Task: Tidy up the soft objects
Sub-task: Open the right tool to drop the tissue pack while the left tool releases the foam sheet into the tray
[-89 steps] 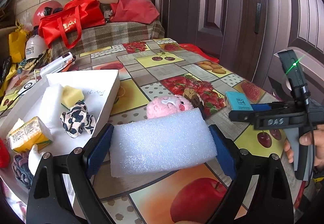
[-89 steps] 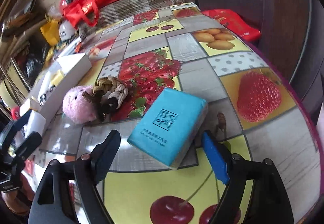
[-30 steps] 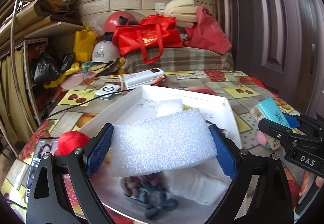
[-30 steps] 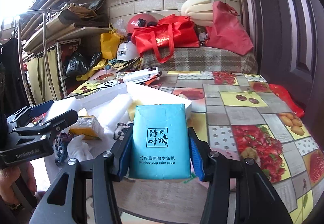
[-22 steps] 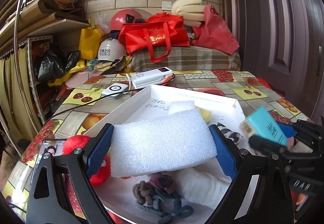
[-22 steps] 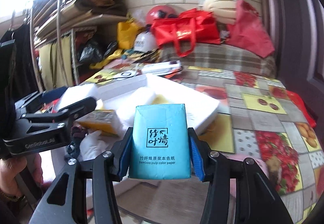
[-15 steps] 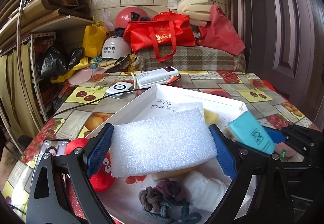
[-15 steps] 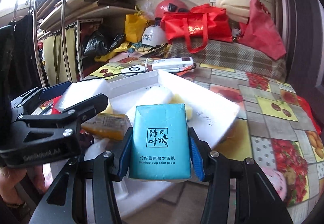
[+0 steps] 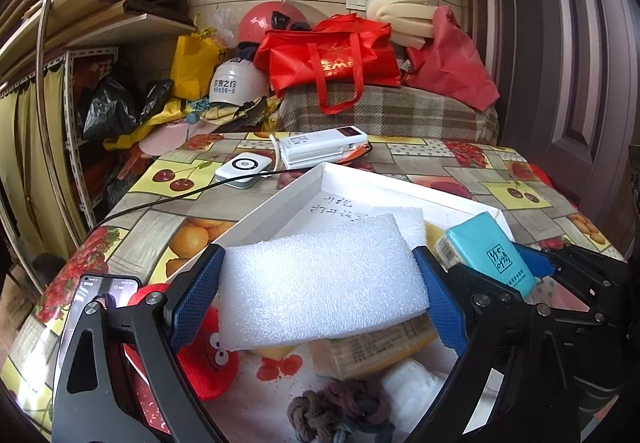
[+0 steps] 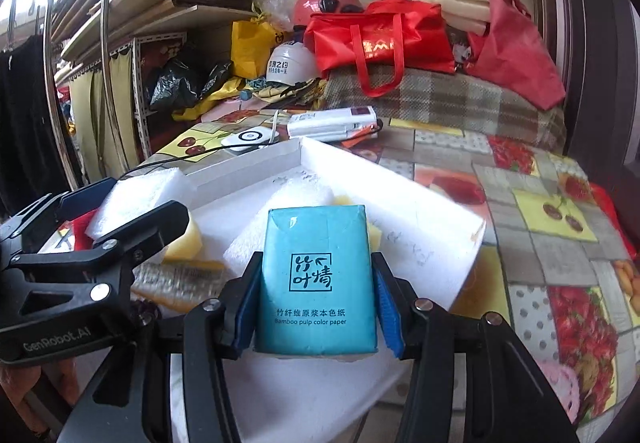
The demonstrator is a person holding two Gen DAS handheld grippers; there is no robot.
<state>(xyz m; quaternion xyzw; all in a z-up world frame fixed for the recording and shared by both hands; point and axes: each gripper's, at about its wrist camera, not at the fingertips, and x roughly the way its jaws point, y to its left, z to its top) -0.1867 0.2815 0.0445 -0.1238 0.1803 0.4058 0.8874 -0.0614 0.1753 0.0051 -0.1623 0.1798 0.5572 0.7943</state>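
**Both grippers loaded above the tray: release step pending**

**Current step.** Transport is judged near complete and placement is in hand. The left gripper is clamped on a white rectangular slab of foam sheet, both blue pads pressing its short ends. The slab hangs above the near end of the shallow white cardboard tray. The right gripper is closed on a teal plastic-wrapped tissue pack, held upright between its pads over the tray's middle. In the left wrist view the same pack sits just right of the foam slab.

**Tray contents.** A yellow-wrapped pack, a knotted brown-and-blue rope toy, a second white foam block and a yellow sponge lie inside. A red plush toy with eyes lies at the tray's near left edge; whether inside cannot be told.

**Next move.** Each item needs a free patch of tray floor. Lower, then open the jaws. The two grippers are close together, so releasing one at a time should avoid a clash.

**Legible markings.**
- Tissue pack: "Bamboo pulp color paper", with Chinese characters above.
- Left gripper body, seen from the right wrist: "GenRobot.AI".
- Tray floor: handwritten characters, not legible.
- Red fabric bag behind the table: gold lettering, partly readable.
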